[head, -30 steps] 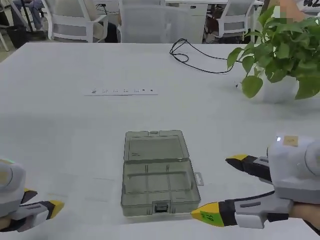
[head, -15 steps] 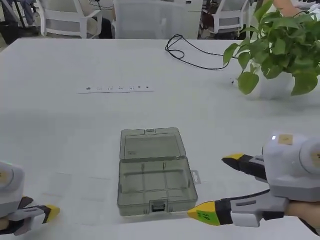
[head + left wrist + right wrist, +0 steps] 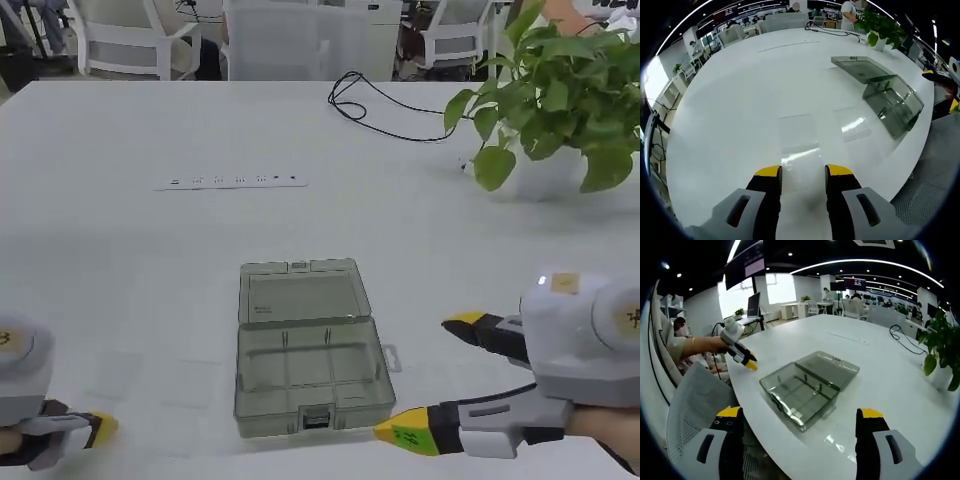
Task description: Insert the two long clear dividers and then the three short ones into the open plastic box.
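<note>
Box [image 3: 265, 418] of smoky clear plastic lies open, lid [image 3: 305, 295] flat.

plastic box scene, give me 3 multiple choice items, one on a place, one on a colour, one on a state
1. In the head view, where on the table is the potted plant? A. far right B. near left C. centre
2. What colour are the tips of the right gripper? A. red B. yellow C. blue
3. How is the plastic box? A. shut B. open, lid folded back C. upside down

Answers: 1 A, it stands at the far right of the tabletop; 2 B, both tips are yellow; 3 B, the lid lies back behind the open base.
</note>
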